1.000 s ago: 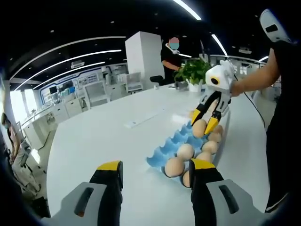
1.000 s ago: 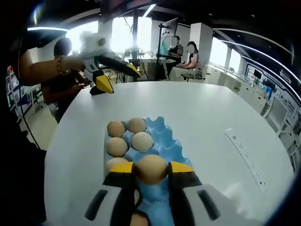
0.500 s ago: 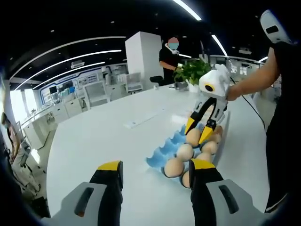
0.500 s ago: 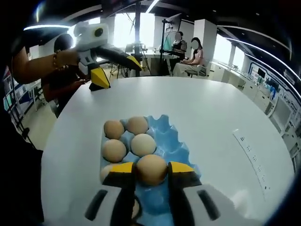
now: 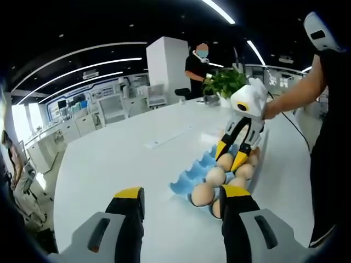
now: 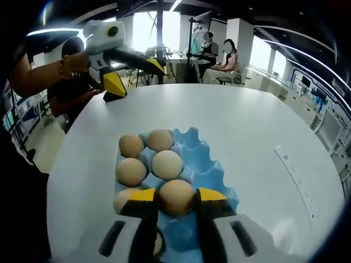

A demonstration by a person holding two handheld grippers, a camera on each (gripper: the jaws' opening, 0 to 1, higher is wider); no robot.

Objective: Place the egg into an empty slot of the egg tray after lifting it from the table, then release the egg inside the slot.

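In the right gripper view, the right gripper point(image 6: 176, 198) clamps a brown oval egg point(image 6: 176, 196) between its yellow-tipped jaws, low over the blue moulded egg tray point(image 6: 204, 167) on the white round table point(image 6: 247, 131). Beyond, four eggs sit in slots. Farther left, the left gripper point(image 6: 131, 74) hovers, jaws apart.
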